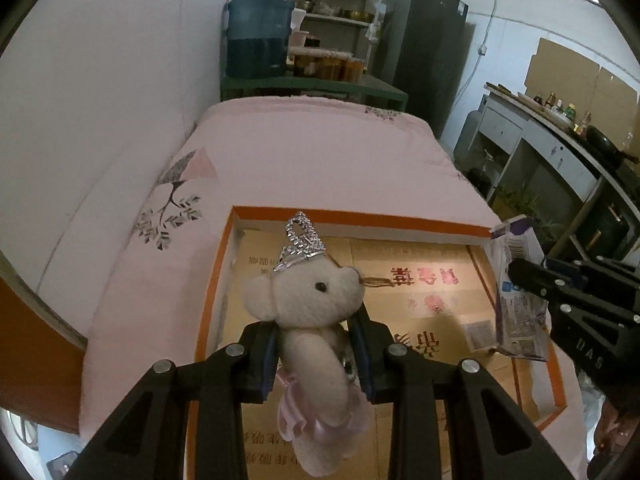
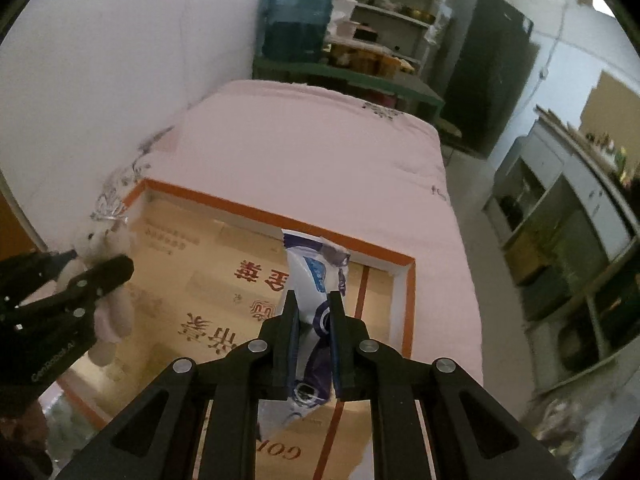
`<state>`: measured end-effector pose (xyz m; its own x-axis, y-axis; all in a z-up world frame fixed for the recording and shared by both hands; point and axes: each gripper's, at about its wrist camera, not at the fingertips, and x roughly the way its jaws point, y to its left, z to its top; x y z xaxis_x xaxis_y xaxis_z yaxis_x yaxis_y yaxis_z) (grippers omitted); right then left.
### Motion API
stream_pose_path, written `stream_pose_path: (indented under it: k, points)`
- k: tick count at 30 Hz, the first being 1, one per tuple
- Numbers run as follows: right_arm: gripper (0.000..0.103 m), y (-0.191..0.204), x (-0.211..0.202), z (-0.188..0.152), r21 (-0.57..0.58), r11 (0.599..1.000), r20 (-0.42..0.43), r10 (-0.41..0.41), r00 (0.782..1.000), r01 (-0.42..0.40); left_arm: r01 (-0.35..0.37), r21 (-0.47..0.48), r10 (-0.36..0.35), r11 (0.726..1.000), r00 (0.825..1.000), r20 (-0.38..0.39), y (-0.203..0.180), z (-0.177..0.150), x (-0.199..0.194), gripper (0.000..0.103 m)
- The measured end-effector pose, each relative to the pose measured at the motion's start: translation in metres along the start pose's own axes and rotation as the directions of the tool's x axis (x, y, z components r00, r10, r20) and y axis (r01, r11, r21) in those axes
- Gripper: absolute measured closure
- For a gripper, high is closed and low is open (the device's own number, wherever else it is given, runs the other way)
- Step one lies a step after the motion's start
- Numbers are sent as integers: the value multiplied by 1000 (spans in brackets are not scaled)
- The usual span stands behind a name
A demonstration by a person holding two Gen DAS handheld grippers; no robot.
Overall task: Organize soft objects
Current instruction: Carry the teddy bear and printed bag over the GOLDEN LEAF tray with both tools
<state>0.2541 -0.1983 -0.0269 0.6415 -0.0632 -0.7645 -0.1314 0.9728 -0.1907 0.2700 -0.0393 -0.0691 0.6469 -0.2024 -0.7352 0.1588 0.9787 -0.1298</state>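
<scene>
Gripping white teddy bear (image 1: pixel 316 320) by body, left tongs (image 1: pixel 316 354) clamped on it above open orange-rimmed box (image 1: pixel 360 218). Bear wears silver crown (image 1: pixel 300 240) and pink skirt. Right tongs (image 2: pixel 314 332) squeezed tight on soft white-and-purple packet (image 2: pixel 316 276), held over same box near its right rim. Box sits on pink bed (image 1: pixel 320 152). Blue water jug (image 1: pixel 258 36) on green shelf beyond bed.

A box (image 1: pixel 404 229) lies open on the bed (image 1: pixel 320 152). Above it, the left gripper (image 1: pixel 316 344) holds a plush bear (image 1: pixel 316 320), and to its right the right gripper (image 2: pixel 312 320) holds a packet (image 2: pixel 316 280). Shelves (image 1: pixel 336 12) stand behind the bed
</scene>
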Motion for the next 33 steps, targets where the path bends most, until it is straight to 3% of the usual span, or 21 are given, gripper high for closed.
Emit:
stream_pose_path:
  k: [6, 16, 21, 23, 26, 33]
  points:
    - [90, 20, 22, -7, -54, 998, -33, -24, 999, 23, 1, -7, -1, 1000, 1000, -27, 0, -3, 14, 71]
    - [86, 18, 33, -13, -8, 999, -9, 41, 999, -41, 38, -44, -42, 998, 995, -95, 8, -4, 34, 68]
    - [74, 11, 38, -17, 53, 995, -20, 88, 996, -87, 33, -56, -38, 998, 994, -100, 10, -5, 34, 63]
    - [64, 7, 39, -18, 84, 991, -22, 106, 994, -104, 32, -58, -37, 998, 996, -85, 10, -4, 31, 52]
    - [56, 2, 36, -21, 108, 988, 0, 110, 994, -109, 46, -58, -49, 997, 997, -60, 9, -2, 25, 45]
    - [52, -4, 22, -25, 123, 986, 38, 107, 994, -111, 39, -38, -40, 999, 998, -42, 3, -2, 13, 44]
